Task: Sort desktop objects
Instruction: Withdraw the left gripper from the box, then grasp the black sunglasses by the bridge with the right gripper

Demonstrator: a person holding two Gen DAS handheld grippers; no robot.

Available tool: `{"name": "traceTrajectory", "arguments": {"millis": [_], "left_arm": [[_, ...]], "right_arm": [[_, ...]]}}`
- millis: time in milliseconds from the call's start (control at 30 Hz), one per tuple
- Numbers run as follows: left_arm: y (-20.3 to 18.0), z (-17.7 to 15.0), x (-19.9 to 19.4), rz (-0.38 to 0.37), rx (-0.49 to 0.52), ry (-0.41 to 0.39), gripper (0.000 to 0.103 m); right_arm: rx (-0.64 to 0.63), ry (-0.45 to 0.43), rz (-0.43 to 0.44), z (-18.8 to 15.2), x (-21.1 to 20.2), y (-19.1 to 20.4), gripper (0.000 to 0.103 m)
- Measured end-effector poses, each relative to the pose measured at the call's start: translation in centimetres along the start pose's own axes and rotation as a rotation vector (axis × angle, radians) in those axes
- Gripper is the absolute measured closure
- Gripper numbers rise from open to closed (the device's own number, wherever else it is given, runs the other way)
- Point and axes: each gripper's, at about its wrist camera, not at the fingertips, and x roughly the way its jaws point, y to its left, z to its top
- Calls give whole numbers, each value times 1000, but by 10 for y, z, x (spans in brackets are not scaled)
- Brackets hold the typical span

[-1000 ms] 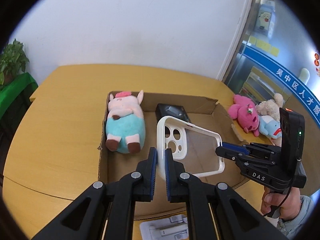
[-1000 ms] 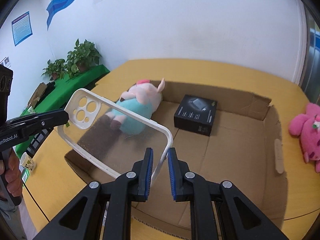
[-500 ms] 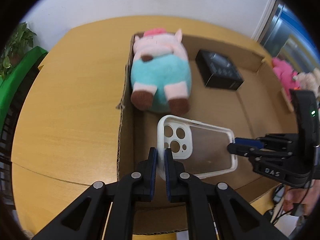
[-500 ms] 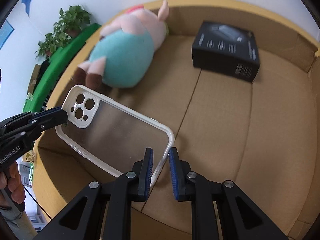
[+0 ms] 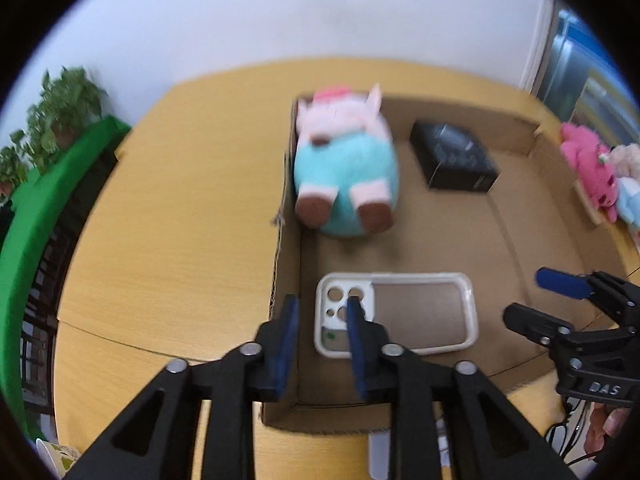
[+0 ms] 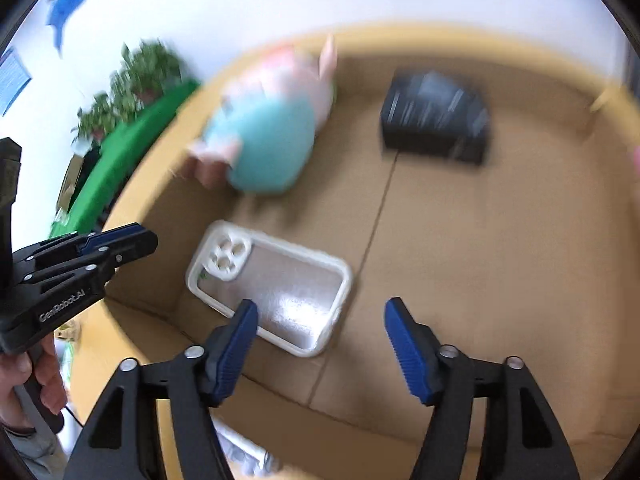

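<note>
In the lower middle of both frames: phone case (image 5: 420, 318) flat on the cardboard box (image 5: 520, 248) floor.
Left claw (image 5: 320, 320) released at its camera end, long axis running rightward to the released right claw (image 6: 318, 330); plush pig (image 5: 346, 172) and black box (image 5: 454, 158) sit above.

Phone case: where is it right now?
The phone case lies flat on the cardboard box floor, near corner, just in front of the plush pig; neither gripper holds it.

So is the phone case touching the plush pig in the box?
Apart. The left wrist view shows bare cardboard between the phone case and the plush pig; the right wrist view shows that gap too.
</note>
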Motion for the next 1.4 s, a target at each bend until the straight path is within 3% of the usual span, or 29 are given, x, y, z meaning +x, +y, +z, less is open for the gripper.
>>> {"name": "traceTrajectory", "arguments": {"millis": [100,133,233,433,567,1000,1133,1233,1400], "left_arm": [[-13,-12,-50,-5,-1,-184,29],[-22,-18,-68,-17,-2,-256,22],[-46,-30,-99,-59,36,-383,22],[-71,-40,-122,-129,34,-419,22],[-74,-47,-131,-183,21,-429,22],[-106,-76,-139,-275,96,-397,22],[-121,-87,-127,-327,101,-343,22],[-135,-99,-113,-372,123,-284,22],[-165,-123,-74,-481,171,-116,22]], "right_arm": [[-52,-192,-102,-15,-65,9,0],[-68,-239,-121,-17,-83,12,0],[-48,-273,-126,-20,-117,14,0],[-15,-344,-187,-45,-162,11,0],[2,-346,-240,-59,-171,9,0],[89,-329,-279,-105,-205,-9,0],[135,-295,-254,-120,-206,-35,0],[193,-212,-243,-136,-194,-67,0],[370,-92,-78,-168,-157,-120,1]]}}
